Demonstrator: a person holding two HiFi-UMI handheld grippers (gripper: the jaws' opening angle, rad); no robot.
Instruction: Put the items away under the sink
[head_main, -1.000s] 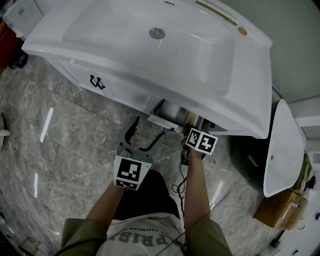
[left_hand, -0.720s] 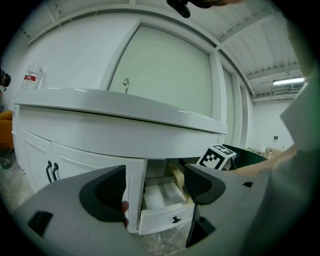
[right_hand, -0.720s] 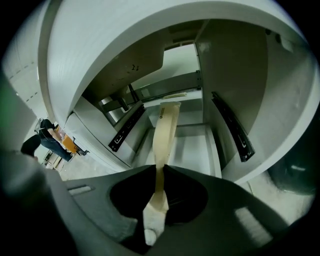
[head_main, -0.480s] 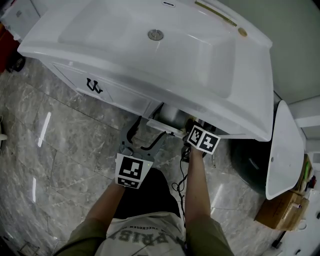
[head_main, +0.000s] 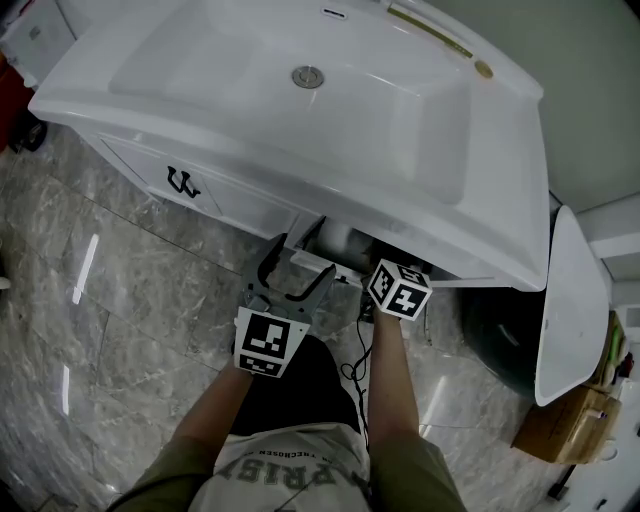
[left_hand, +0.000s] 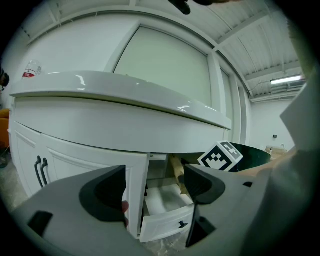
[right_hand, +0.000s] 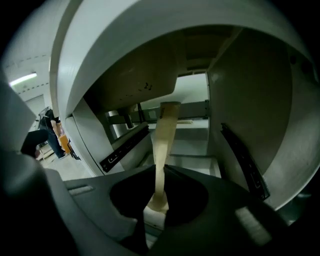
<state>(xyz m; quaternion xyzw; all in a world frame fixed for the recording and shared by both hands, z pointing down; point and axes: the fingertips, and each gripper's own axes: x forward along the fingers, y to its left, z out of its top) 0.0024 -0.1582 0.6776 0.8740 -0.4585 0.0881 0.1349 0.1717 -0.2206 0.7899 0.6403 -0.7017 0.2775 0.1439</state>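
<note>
Two tools: left tool (left_hand: 156, 192) and right tool (right_hand: 160, 172) are pointing forward side by side, the right one reaching further in.
Left tool: its jaws are standing spread with nothing between them; it is hanging just short of the drawer (left_hand: 166, 223).
Right tool: its jaws are pressing together on the near end of a cream stick (right_hand: 165, 131); it is poking under the overhanging sink (head_main: 380, 120).
Stick: it is rising at a tilt out of the pinch, its far end sitting inside the opening below the sink; I cannot tell whether that end is touching anything.
Drawer: it is standing pulled out, white, with a small dark knob on its front, just beside the edge of the cabinet front.
Rails (right_hand: 123, 148): dark runners are lying along both side walls of the opening.
Door (left_hand: 75, 162): it is sitting closed to the left of the drawer, carrying two dark handles (left_hand: 41, 171).
Sink: its white basin is spreading wide above everything, with a round drain (head_main: 308, 76) in the middle.
Floor (head_main: 120, 320): grey marbled tiles are showing around the cabinet.
</note>
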